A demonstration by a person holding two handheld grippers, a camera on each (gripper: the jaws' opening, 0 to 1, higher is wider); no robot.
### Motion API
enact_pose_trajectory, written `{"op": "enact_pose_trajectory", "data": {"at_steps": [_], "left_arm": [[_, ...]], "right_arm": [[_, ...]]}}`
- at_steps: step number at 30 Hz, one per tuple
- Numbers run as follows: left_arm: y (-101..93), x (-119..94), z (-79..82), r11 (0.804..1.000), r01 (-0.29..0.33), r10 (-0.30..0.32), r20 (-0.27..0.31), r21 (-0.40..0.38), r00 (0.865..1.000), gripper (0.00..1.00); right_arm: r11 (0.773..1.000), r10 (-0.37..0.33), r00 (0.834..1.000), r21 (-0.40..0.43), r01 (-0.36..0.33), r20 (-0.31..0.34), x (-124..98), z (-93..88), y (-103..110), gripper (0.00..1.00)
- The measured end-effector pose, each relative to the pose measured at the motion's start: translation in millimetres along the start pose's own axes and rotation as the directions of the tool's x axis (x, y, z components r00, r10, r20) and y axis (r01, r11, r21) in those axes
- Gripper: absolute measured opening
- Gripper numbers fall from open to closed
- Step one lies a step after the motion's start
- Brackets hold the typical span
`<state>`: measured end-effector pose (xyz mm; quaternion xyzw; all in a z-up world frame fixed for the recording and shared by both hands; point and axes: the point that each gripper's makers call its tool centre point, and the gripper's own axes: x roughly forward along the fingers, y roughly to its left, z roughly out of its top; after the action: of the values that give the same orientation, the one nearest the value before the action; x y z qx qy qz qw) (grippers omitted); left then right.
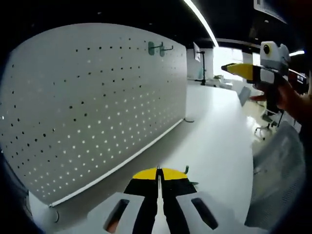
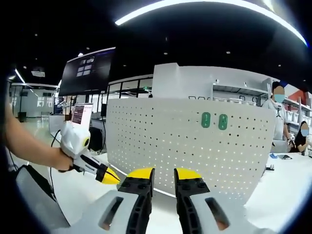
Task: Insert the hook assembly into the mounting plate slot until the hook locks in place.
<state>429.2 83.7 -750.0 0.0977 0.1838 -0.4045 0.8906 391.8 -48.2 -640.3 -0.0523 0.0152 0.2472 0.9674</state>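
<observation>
The white pegboard mounting plate stands upright on the table, at the left of the left gripper view. Two green hooks hang near its top edge; in the right gripper view they show as two green tabs on the plate. My left gripper has its jaws pressed together, and small green bits of a hook assembly stick out beside the tips. The same gripper reaches in from the left, held by a hand. My right gripper is open with nothing between its jaws, and it hovers at the upper right.
The white table runs along the plate's foot toward a bright room. A grey chair back stands at the right. A dark monitor and shelving rise behind the plate, and people stand at the far right.
</observation>
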Motion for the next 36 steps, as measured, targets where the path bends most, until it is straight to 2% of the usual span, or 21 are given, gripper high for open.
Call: {"op": "enact_pose_trajectory", "data": {"at_steps": [14,27,36], "left_arm": [[-23.8,-18,46.3,0.999,0.033,-0.029,0.095,-0.037,0.995,0.01],[-43.2,-36,77.0,0.995,0.055,-0.041,0.163,-0.079,0.986,0.01],[-59.7,-45,92.5,0.992,0.077,-0.056,0.203,-0.099,0.978,0.01]], "right_arm": [[0.989,0.146,0.989,-0.01,-0.146,-0.014,5,-3.9,52,0.15],[0.977,0.21,0.977,-0.037,-0.211,-0.028,5,-4.9,75,0.15],[0.974,0.22,0.975,-0.043,-0.221,-0.029,6,-4.2,79,0.15]]}}
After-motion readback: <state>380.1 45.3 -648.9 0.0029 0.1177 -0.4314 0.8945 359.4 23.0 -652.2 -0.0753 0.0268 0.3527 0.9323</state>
